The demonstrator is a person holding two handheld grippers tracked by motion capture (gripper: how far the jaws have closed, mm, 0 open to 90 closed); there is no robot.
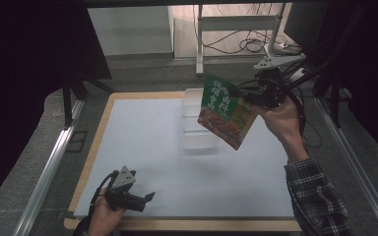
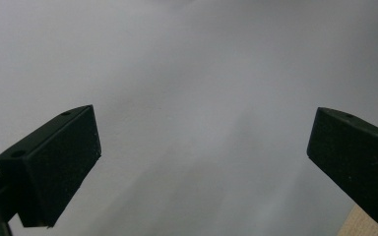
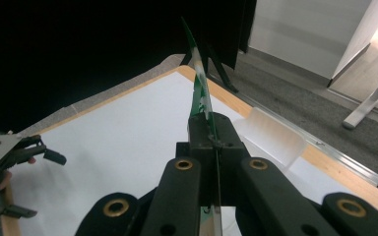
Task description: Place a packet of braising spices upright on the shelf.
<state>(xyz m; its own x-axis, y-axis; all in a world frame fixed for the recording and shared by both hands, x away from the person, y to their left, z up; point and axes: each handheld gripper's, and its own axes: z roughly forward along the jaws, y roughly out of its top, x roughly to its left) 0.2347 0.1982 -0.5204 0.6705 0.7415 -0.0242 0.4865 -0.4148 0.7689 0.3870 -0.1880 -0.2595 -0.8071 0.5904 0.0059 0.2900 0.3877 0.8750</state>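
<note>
Your left gripper (image 1: 139, 195) rests spread at the white sheet's (image 1: 152, 147) near left; far right, your right gripper (image 1: 246, 92) pinches a green packet (image 1: 225, 111) above a clear container (image 1: 193, 123); beyond the table (image 1: 96, 142), grey floor (image 1: 142, 69), cables

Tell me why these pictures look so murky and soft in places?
High view: dim room, black at both sides, the clear container faint against the pale table sheet. Left gripper view: the sheet is a featureless grey blur beyond the open left tongs. Right gripper view: dark background, the packet seen edge-on in the right tongs.
</note>
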